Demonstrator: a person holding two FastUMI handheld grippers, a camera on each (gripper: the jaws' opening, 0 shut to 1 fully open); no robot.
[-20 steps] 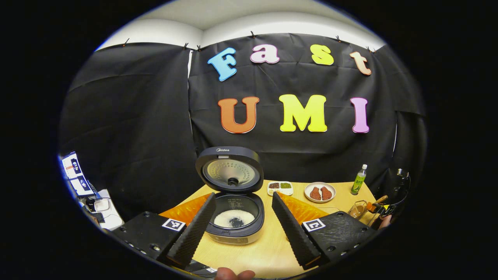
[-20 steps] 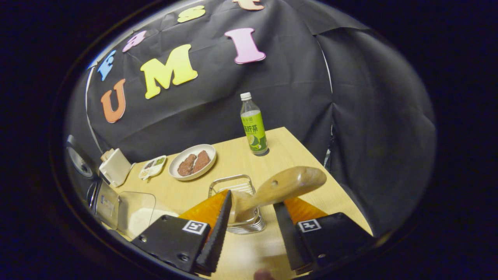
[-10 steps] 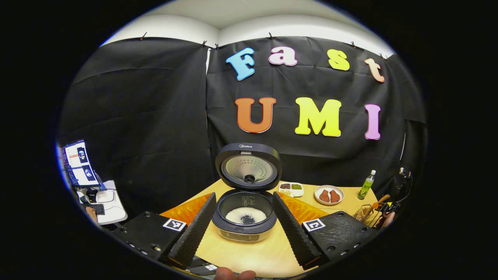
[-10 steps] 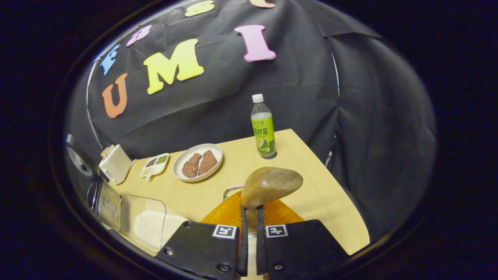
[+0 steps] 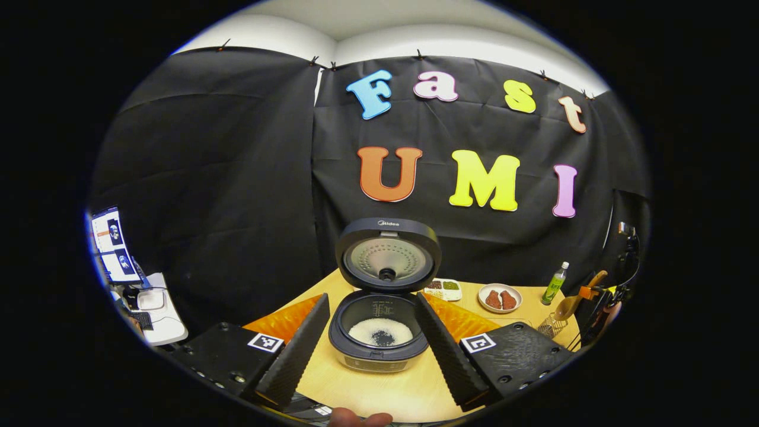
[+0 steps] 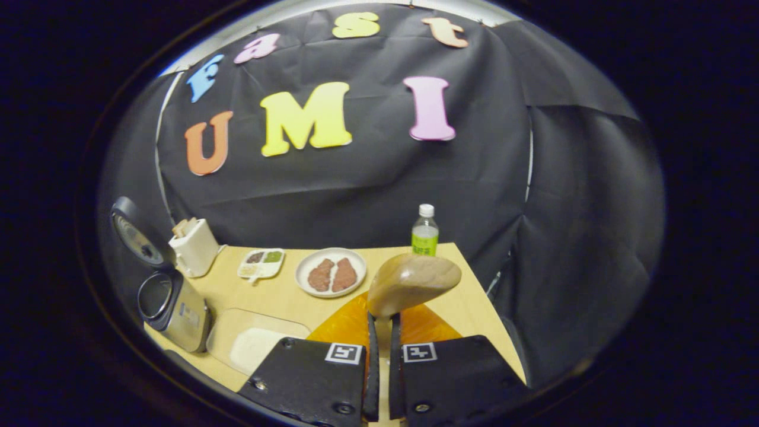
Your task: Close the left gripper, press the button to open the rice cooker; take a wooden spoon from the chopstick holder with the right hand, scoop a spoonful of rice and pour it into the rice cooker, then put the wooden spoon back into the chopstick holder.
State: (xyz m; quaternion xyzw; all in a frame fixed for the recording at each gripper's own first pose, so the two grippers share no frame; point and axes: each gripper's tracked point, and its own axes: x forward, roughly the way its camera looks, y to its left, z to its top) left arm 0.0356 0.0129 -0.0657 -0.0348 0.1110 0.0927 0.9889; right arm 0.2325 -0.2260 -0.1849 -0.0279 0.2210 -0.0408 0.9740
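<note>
The rice cooker stands open on the table with its lid upright; white rice with a dark patch lies in the pot. My left gripper is open, its fingers either side of the cooker and short of it. My right gripper is shut on the wooden spoon, whose rounded end sticks out ahead of the fingers. In the left gripper view the wooden spoon hangs just above the wire chopstick holder at the table's right edge. The rice cooker sits far left in the right gripper view.
A clear container of rice lies beside the cooker. Behind it are a white box, a small divided tray, a plate with two brown pieces and a green bottle. A screen stands off the table's left.
My right gripper closed on the wooden spoon and lifted it up out of the chopstick holder, levelling out. The left gripper drew back a little from the open cooker.
</note>
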